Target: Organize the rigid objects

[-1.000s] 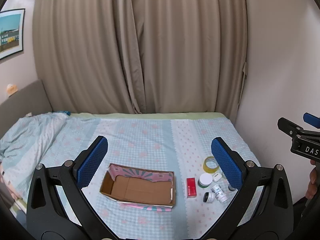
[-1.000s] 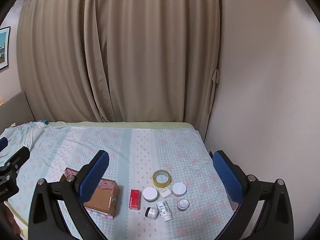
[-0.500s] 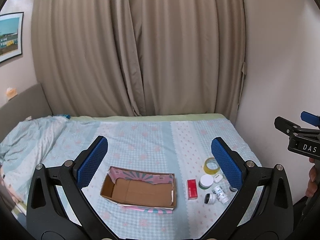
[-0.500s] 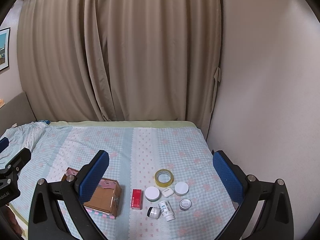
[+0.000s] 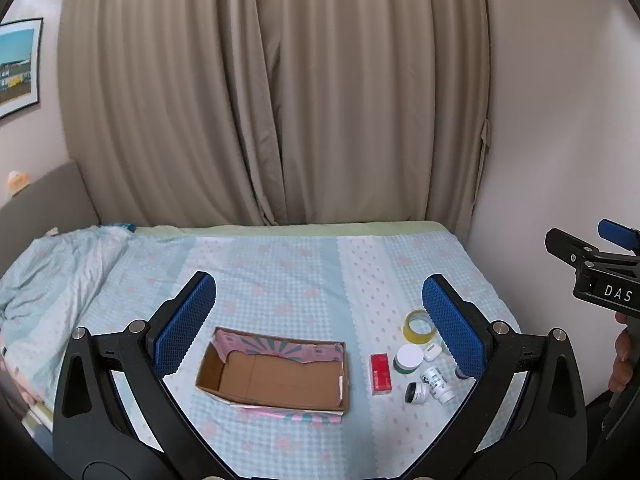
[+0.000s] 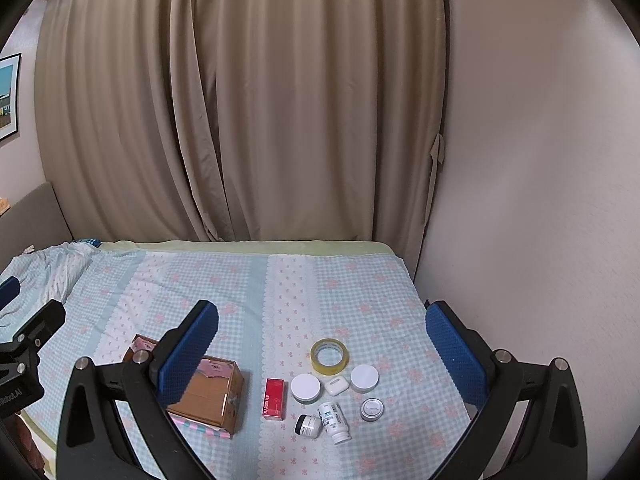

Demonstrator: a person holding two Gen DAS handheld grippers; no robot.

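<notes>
- Since a second ago you have lifted and tipped both cameras a little: the bed and everything on it have slid lower in both views, while nothing on the bed has shifted.
- Your left gripper (image 5: 320, 324) hangs above the bed with its jaws released, the blue pads wide apart and nothing between them.
- Your right gripper (image 6: 320, 346) is likewise spread wide and carries nothing.
- Nearest, low in the right wrist view, a small dark jar (image 6: 308, 426) and a white pill bottle (image 6: 335, 422) lie on their sides, touching or nearly so.
- Just right of them stands a small grey-lidded jar (image 6: 372, 409).
- A red carton (image 6: 275, 397) lies flat just left of that cluster.
- Behind it sit a white-lidded jar (image 6: 306, 388), a white earbud case (image 6: 336, 385) and a second white-lidded jar (image 6: 364, 378), in a row, close together.
- Beyond them the roll of clear tape (image 6: 329, 356) lies flat.
- The open cardboard box (image 5: 276, 376) sits lower centre of the left wrist view, left of the red carton, and holds nothing.
- All of this rests on the blue checked bedsheet (image 6: 248, 292).
- A rumpled quilt (image 5: 52, 280) lies at the left edge.
- Beige curtains (image 6: 240, 100) fill the far wall, with a framed picture (image 5: 18, 64) at the upper left.
</notes>
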